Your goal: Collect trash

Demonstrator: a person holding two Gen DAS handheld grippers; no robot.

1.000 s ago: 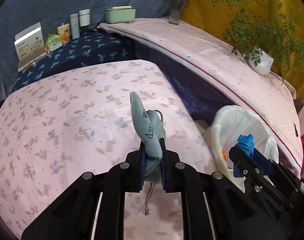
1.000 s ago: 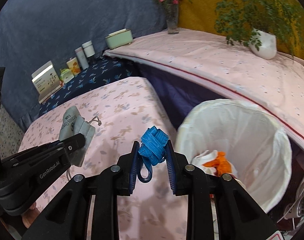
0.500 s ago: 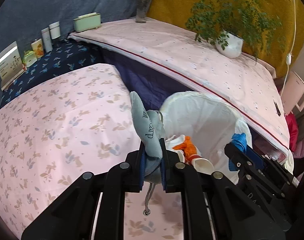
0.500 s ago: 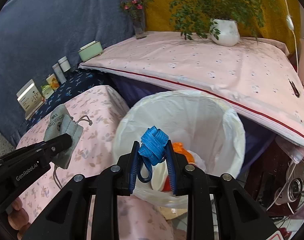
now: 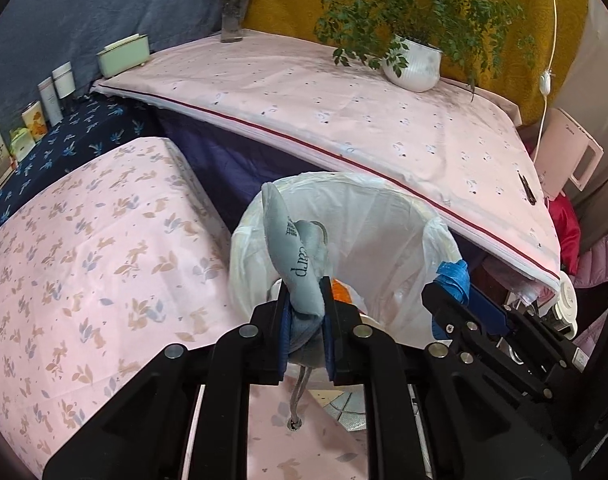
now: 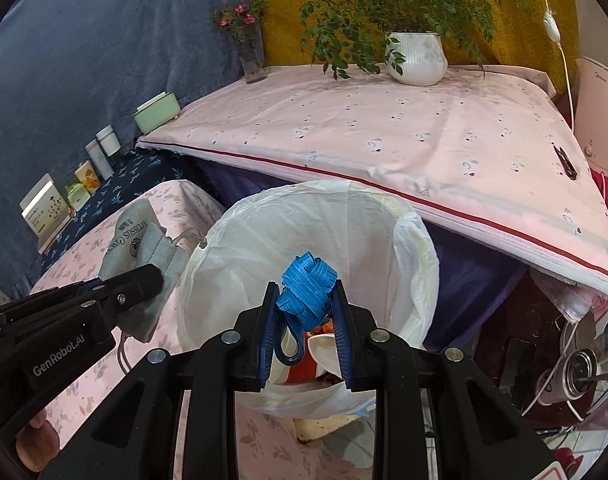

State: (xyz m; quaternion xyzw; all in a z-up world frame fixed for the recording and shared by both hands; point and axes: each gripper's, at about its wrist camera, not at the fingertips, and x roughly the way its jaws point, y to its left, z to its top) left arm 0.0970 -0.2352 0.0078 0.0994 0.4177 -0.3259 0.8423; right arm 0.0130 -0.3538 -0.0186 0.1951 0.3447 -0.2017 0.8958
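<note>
Pink cloth with a leaf print covers the near surface, and a second pink-draped table runs behind it toward one o'clock. Between them stands a round bin lined with a white plastic bag; inside lie orange scraps and a white cup-like piece.

Left gripper: its jaws are opening, though the pads still pinch a soft grey drawstring pouch. The pouch's long axis stands upright, tip toward twelve o'clock, cord hanging toward six, over the bin's near rim.

Right gripper is clamped on a knotted blue ribbon bundle, knot upward and loop hanging down, above the bin's mouth.
</note>
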